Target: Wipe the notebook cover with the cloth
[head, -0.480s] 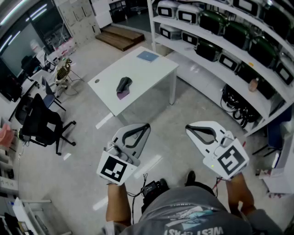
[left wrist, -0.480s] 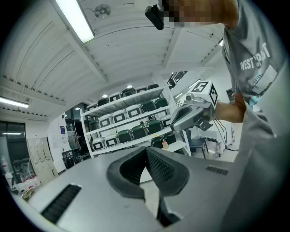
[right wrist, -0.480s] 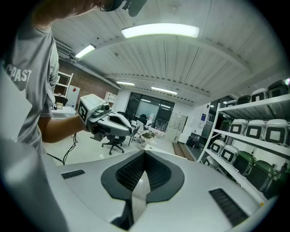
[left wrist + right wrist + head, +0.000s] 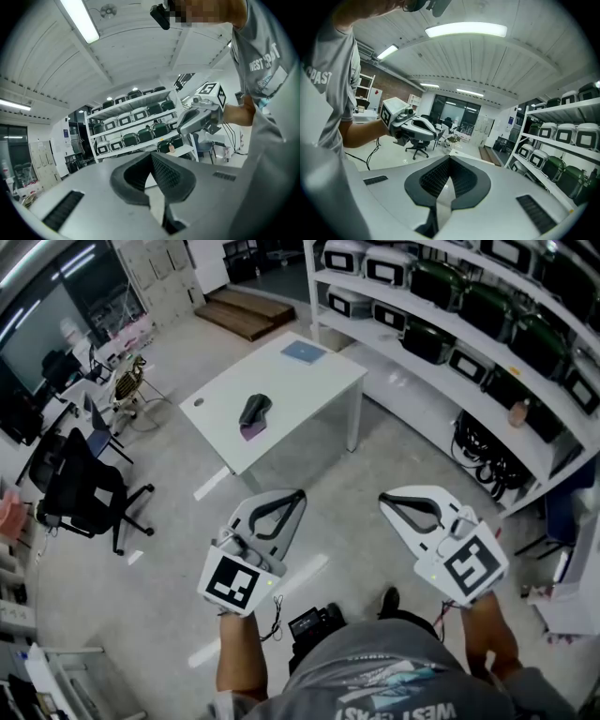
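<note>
- Head view: the person stands on the open floor, well back from the white bench [image 4: 281, 395]. The left gripper [image 4: 296, 497] and the right gripper [image 4: 386, 502] are held out in front, side by side and apart from each other, both aimed roughly toward the bench.
- A dark bundle with a purple edge, which I take for the cloth [image 4: 253, 414], lies near the middle of the bench. The blue notebook [image 4: 302, 353] lies flat at the far corner, well apart from the cloth.
- Left gripper view: its fingers [image 4: 166, 173] are closed tip to tip with nothing between them. Beyond them are shelves [image 4: 140, 126] of cases, and the right gripper in the person's hand.
- Right gripper view: these fingers [image 4: 436, 178] are also pressed together and hold nothing. Past them I see the left gripper and a distant office chair [image 4: 416, 145].
- Progress: as I judge it, the wiping has not begun, since cloth and notebook both lie untouched. Everything is still left to do: walk up to the bench, open a gripper, take the cloth, perhaps steady the notebook with the other gripper, and wipe across the cover.
</note>
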`<state>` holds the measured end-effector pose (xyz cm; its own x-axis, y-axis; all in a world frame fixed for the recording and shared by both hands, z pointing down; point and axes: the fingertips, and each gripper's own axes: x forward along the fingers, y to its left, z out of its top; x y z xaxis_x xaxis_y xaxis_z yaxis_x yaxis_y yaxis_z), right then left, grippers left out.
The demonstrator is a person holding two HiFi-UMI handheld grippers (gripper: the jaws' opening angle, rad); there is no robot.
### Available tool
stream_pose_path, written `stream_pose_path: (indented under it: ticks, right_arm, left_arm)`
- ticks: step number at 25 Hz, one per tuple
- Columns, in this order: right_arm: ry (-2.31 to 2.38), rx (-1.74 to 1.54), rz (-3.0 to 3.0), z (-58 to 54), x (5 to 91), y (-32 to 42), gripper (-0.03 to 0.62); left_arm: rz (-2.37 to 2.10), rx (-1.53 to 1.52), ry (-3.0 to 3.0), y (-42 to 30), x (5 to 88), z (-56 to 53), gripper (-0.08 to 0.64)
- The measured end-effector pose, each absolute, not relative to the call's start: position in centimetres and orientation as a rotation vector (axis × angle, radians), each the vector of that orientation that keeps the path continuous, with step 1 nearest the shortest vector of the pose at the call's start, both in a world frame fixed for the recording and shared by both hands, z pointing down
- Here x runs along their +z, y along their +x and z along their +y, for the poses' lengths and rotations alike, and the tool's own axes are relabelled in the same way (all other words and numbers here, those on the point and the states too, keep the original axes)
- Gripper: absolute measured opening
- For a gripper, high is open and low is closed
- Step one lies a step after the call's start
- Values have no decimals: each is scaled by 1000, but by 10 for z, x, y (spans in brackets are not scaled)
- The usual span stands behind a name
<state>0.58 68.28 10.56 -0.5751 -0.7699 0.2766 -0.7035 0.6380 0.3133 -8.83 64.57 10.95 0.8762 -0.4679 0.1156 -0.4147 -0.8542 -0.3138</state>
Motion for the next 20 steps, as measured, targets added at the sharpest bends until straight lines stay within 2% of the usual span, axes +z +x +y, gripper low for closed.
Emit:
stream_pose_path:
  ticks: [20]
  right_arm:
    - [1239, -148, -2473, 635, 113, -2, 32]
  left_arm:
    - [635, -277, -2796, -101, 125, 602, 2]
